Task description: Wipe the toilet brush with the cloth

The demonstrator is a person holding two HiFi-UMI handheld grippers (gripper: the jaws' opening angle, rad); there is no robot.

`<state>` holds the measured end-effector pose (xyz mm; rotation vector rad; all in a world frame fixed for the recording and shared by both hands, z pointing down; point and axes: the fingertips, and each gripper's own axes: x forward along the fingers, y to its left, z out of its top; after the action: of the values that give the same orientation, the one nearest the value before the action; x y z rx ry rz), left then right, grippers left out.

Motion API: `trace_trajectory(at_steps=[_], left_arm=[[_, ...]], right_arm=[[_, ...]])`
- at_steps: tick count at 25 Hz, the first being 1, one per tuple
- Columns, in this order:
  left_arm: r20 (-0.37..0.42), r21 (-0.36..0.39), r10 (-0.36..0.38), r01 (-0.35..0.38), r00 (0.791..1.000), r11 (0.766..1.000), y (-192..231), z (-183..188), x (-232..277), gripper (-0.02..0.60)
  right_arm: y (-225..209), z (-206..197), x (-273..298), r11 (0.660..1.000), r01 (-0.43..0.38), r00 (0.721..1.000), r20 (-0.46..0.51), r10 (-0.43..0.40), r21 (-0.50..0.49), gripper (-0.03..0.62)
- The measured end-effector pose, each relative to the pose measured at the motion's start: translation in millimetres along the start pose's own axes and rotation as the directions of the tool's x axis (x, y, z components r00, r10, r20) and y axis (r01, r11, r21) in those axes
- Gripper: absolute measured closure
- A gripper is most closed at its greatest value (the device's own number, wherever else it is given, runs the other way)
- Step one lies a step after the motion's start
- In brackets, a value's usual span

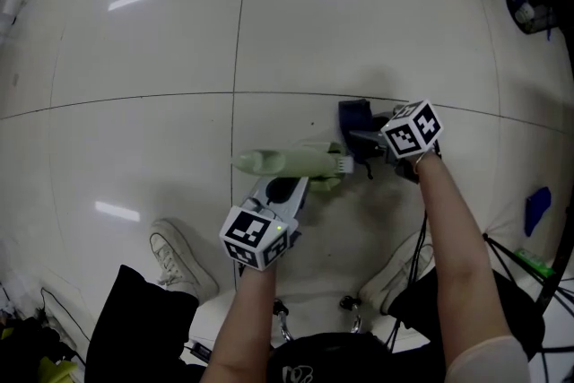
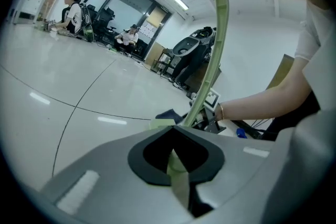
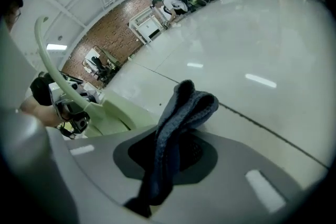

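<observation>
My left gripper (image 1: 289,186) is closed on the pale green toilet brush (image 1: 291,161), gripping its handle above the white tiled floor (image 1: 134,58). My right gripper (image 1: 366,142) is closed on the folded dark blue cloth (image 3: 181,118), just beside the brush; contact cannot be confirmed

toilet brush (image 1: 287,162) pale green; cloth (image 3: 170,134) dark blue; floor (image 1: 134,58) glossy white, thin dark seams.
</observation>
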<state>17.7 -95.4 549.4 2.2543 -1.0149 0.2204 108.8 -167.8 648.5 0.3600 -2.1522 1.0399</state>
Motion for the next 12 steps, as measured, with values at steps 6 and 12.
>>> trace_trajectory(at_steps=[6, 12], left_arm=[[0.025, 0.098, -0.020, 0.018, 0.999, 0.995, -15, 19, -9, 0.575], [0.136, 0.132, -0.009, -0.009, 0.991, 0.991, -10, 56, -55, 0.575]], right_arm=[[48, 46, -103, 0.951, 0.295, 0.794, 0.529, -0.300, 0.096, 0.530], [144, 40, -172, 0.828, 0.545, 0.473, 0.766, -0.436, 0.135, 0.530]])
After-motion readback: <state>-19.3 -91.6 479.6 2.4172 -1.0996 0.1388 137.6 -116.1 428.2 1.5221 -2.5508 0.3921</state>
